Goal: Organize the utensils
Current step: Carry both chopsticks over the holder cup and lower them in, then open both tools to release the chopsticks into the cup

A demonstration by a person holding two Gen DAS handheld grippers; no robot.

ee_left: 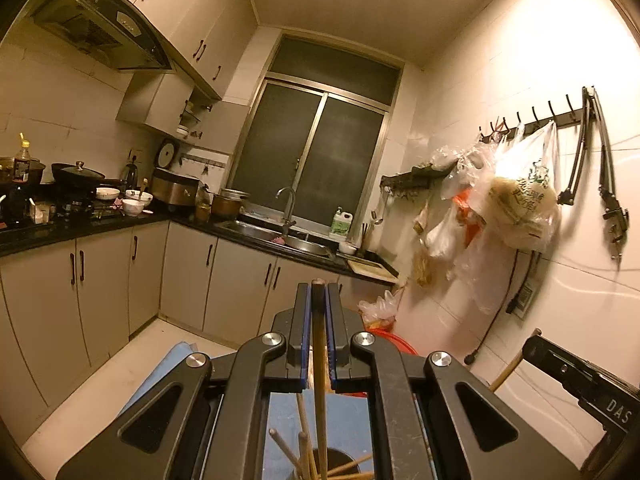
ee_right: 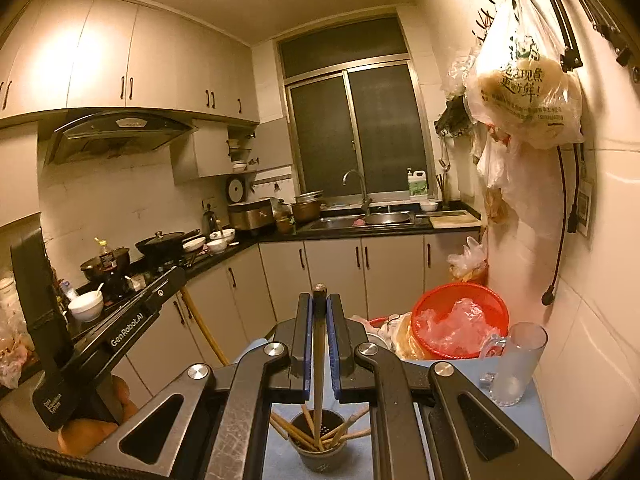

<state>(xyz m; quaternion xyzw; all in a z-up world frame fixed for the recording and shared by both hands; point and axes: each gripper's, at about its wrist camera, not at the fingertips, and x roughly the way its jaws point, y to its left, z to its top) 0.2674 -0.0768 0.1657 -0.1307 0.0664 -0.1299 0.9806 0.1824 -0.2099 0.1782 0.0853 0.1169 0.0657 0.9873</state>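
Kitchen; two grippers (ee_left: 319, 292) (ee_right: 319, 300), two chopsticks (ee_left: 320, 360) (ee_right: 319, 360).

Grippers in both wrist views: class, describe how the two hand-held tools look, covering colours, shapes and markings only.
The left gripper and right gripper match: matte black angular linkage arms with triangular cut-outs, round silver pivot bolts, and two straight black fingers lined with blue pads. Seen from the right wrist, the left tool's body carries white "GenRobot.AI" lettering. No sleeves are visible.

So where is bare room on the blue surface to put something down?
Bare blue surface shows between the dark chopstick holder and the clear glass mug. Behind, the red basket and bags crowd it. Both grippers hold chopsticks over the holder.
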